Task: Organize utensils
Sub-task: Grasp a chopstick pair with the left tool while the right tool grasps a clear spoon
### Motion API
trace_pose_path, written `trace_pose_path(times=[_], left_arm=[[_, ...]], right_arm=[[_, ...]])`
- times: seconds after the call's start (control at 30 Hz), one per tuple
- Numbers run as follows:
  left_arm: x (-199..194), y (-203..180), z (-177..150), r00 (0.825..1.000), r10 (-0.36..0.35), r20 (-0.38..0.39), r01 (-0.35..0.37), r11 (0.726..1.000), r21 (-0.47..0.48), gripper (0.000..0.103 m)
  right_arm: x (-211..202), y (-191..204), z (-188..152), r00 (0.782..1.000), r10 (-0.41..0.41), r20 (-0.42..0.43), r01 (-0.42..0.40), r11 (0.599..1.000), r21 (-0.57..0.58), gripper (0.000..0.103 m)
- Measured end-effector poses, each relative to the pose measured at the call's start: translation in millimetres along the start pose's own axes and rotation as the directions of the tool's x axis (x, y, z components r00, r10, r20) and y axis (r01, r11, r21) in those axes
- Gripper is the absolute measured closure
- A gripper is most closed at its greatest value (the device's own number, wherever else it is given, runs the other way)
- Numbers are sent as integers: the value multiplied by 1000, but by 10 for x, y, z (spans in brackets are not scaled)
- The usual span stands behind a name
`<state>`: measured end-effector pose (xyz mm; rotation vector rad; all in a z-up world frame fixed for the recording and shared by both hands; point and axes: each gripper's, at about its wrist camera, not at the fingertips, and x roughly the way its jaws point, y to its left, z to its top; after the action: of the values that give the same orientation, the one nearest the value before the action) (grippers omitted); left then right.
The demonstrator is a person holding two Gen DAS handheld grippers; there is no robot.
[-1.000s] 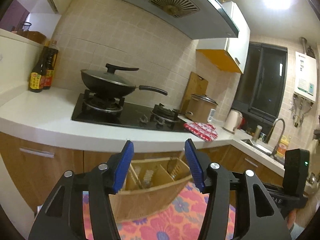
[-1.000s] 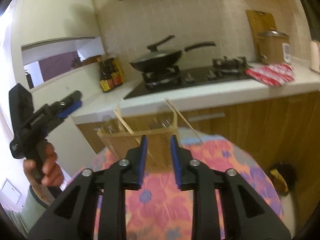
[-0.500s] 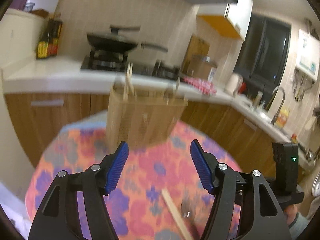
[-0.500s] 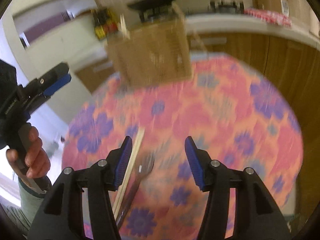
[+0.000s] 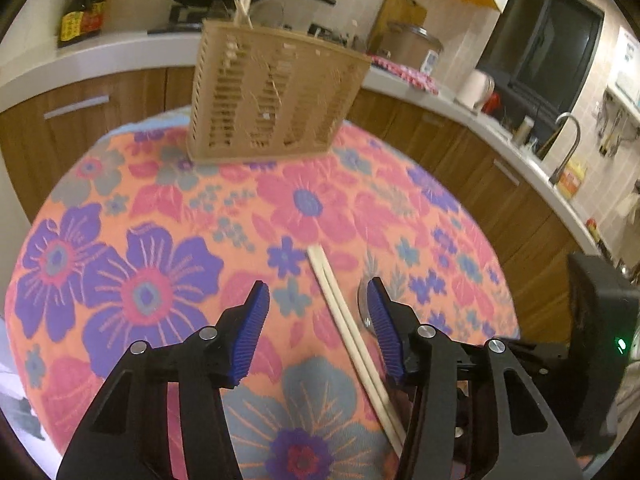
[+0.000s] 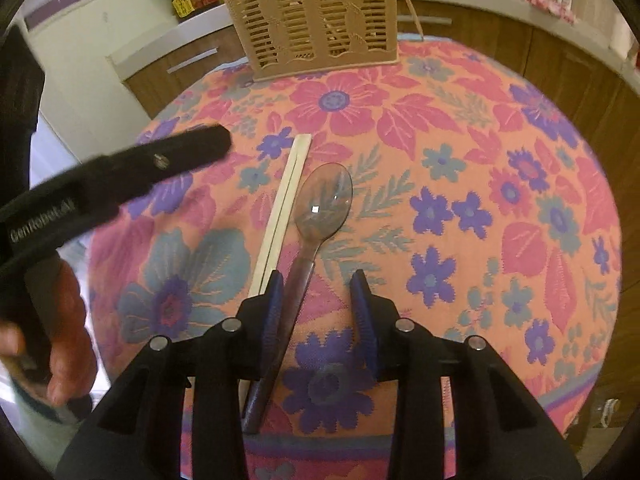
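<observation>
A pair of pale wooden chopsticks (image 5: 348, 328) lies on the floral tablecloth (image 5: 168, 216), also in the right wrist view (image 6: 280, 208). A clear plastic spoon (image 6: 316, 220) lies beside them on the right. A tan slotted utensil basket (image 5: 272, 96) stands at the table's far edge (image 6: 316, 20) with chopsticks sticking out. My left gripper (image 5: 318, 320) is open, its jaws either side of the chopsticks. My right gripper (image 6: 316, 300) is open, low over the spoon's handle, which passes between its jaws.
The round table's edge (image 6: 600, 320) drops off on all sides. Behind it runs a kitchen counter (image 5: 100, 56) with a wok, sauce bottles (image 5: 80, 12), a pot and a sink tap (image 5: 568, 140). The left gripper's body (image 6: 100, 184) reaches in from the left.
Both grippers have tilted down from the counter and basket and come low over the table. The right gripper's jaws have opened wider and now straddle the spoon handle.
</observation>
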<state>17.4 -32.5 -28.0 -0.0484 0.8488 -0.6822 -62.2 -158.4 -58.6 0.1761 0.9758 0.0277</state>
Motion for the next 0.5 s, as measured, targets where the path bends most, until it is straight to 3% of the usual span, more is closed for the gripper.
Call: trace_pose_path(times=[0.1,0.17,0.27,0.43,0.5], left_arm=[[54,18,-35,1000,0,-30,-1,1000,-18,56],[76,53,-44,999,-1,-47,-1,999,-34,56],[112,63,-30,997,-9,-77,6,999,-43,57],[285,-78,-24,987,37,-156,-36,999,9,57],[404,-194,-20,977,99,-187,-89,994,59,57]], right_arm=[[12,121,-59,997,-68,26,69,997,-38,71],[12,167,-73,994,-101,38,103,993,-61,84],[-13,77,-41,997,-77,32,78,996,-41,94],[-81,-240,-17,998,-59,23,57,997,60,94],[-115,-398,-1,998,-64,19,63,994,91,94]])
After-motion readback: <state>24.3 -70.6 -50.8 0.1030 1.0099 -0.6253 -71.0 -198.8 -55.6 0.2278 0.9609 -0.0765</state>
